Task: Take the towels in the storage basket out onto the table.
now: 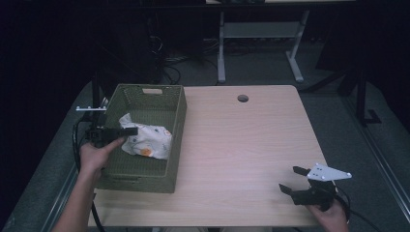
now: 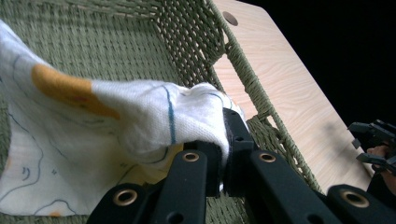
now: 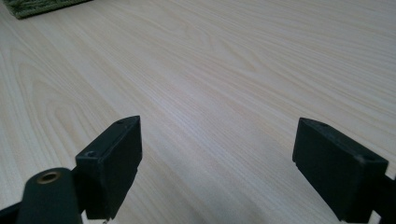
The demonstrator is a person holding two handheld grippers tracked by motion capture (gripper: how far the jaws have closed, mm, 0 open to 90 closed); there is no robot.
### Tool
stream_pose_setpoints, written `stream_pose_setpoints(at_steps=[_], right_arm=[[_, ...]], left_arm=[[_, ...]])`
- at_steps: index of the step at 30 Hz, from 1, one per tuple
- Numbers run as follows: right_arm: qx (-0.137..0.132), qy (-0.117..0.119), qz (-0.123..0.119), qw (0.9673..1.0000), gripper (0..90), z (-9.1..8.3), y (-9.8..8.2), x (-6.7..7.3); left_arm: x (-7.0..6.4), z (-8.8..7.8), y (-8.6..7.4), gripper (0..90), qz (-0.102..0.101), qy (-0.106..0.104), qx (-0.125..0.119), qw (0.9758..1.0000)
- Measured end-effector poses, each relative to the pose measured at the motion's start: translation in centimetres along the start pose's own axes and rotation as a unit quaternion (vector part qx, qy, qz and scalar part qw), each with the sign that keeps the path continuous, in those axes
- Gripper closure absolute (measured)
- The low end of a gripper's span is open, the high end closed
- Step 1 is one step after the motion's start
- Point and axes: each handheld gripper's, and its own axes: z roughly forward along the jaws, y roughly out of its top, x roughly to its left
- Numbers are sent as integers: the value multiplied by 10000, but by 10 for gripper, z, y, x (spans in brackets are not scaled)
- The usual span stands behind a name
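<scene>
A white cloth (image 1: 147, 140) with orange and blue print lies inside the green woven basket (image 1: 176, 125) at the table's left. My left gripper (image 1: 131, 131) reaches over the basket's left wall and is shut on a bunched corner of the cloth (image 2: 187, 112); the jaws pinch the fabric between them. My right gripper (image 1: 292, 180) hovers near the table's front right corner, open, with bare wood between its fingers (image 3: 114, 158).
The light wooden table (image 1: 251, 140) has a round cable hole (image 1: 242, 98) near its far edge. A basket corner (image 3: 37, 7) sits at the top left of the right gripper view. Desk legs and cables stand on the floor beyond the table.
</scene>
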Motion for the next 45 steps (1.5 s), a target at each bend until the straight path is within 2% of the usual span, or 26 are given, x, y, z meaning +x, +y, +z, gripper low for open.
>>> stream_pose_setpoints(at_steps=[12,25,37,40,43,44,45], right_arm=[[-37,-12,12,10000,153,-1,0,-1],[-50,-26,9,10000,152,-1,0,-1],[-90,-37,32,9999,152,-2,0,-3],[-112,-43,67,9999,152,-3,0,-4],[-113,-49,69,9999,152,-3,1,-4],[-117,-53,61,9999,152,-3,1,-4],[-117,-53,61,9999,152,-3,1,-4]], left_arm=[[-10,-13,11,874,93,-74,-236,9997],[-25,-36,27,874,186,-305,-636,9973],[-58,-44,53,873,507,-473,-741,9948],[-70,-44,62,874,630,-540,-723,9939],[-76,-43,67,874,688,-592,-733,9932],[-83,-41,70,873,731,-630,-723,9927],[-83,-41,70,874,731,-630,-723,9927]])
